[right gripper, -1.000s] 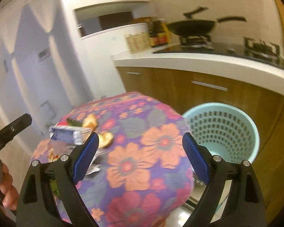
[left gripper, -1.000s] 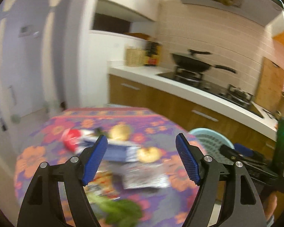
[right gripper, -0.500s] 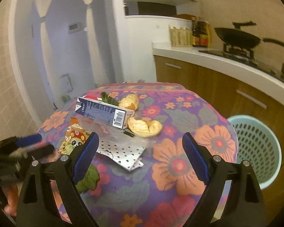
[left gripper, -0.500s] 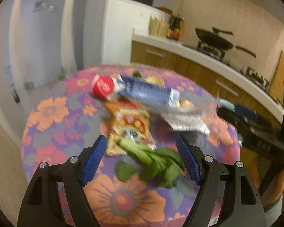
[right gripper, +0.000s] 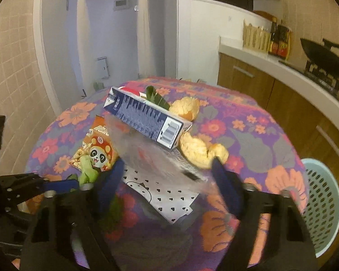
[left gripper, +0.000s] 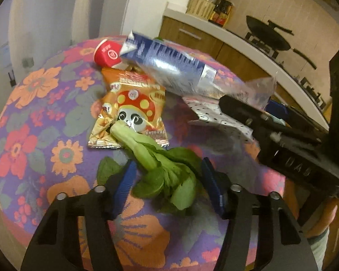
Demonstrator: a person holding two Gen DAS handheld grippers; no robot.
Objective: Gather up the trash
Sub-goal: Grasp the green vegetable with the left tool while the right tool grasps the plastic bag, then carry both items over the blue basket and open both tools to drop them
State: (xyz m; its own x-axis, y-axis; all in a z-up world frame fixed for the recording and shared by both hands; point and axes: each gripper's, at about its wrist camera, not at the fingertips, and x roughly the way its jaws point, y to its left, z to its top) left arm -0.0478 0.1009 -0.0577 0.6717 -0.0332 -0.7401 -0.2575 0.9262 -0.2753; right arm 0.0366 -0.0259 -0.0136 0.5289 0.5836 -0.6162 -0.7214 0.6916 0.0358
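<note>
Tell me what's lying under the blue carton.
The blue carton rests on clear plastic wrap, a snack packet and orange peel. Behind it a red cup shows partly; whatever else lies beneath is hidden.

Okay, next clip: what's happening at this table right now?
A person with a claw in each hand is clearing rubbish off a round table with a floral cloth. The left claw straddles a leafy green vegetable, its jaws just closing, not visibly pressing yet. The right claw is closing around crumpled clear plastic under a blue carton. A snack packet, orange peels and a spotted wrapper lie on the table; a pale blue basket stands beside it.
</note>
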